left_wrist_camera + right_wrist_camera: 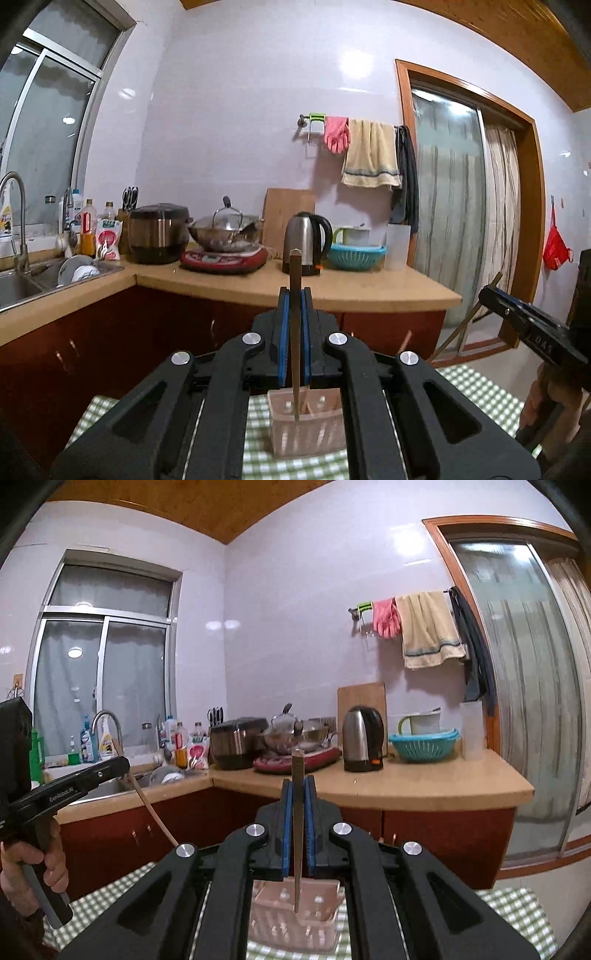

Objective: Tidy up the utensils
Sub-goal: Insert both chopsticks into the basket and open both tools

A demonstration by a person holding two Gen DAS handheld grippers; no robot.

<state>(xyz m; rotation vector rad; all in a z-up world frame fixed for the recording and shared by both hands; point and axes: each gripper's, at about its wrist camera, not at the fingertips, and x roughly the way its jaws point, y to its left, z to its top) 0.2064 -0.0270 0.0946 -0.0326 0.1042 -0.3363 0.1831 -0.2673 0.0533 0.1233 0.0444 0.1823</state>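
My left gripper (294,295) is shut on a brown chopstick (295,332) held upright, its lower tip inside a pale pink slotted utensil holder (306,428) on the green checked tablecloth. My right gripper (298,786) is shut on a grey-brown chopstick (297,830), also upright, its tip over the same holder (295,919). In the left wrist view the right gripper (524,314) shows at the right with its chopstick (467,317) slanting down. In the right wrist view the left gripper (66,790) shows at the left with its chopstick (155,812).
A table with green checked cloth (476,391) bears the holder. Behind is a wooden counter (369,288) with a kettle (306,240), wok on a red cooker (225,254), rice cooker (159,236), teal basket (356,254) and a sink (22,284) at left.
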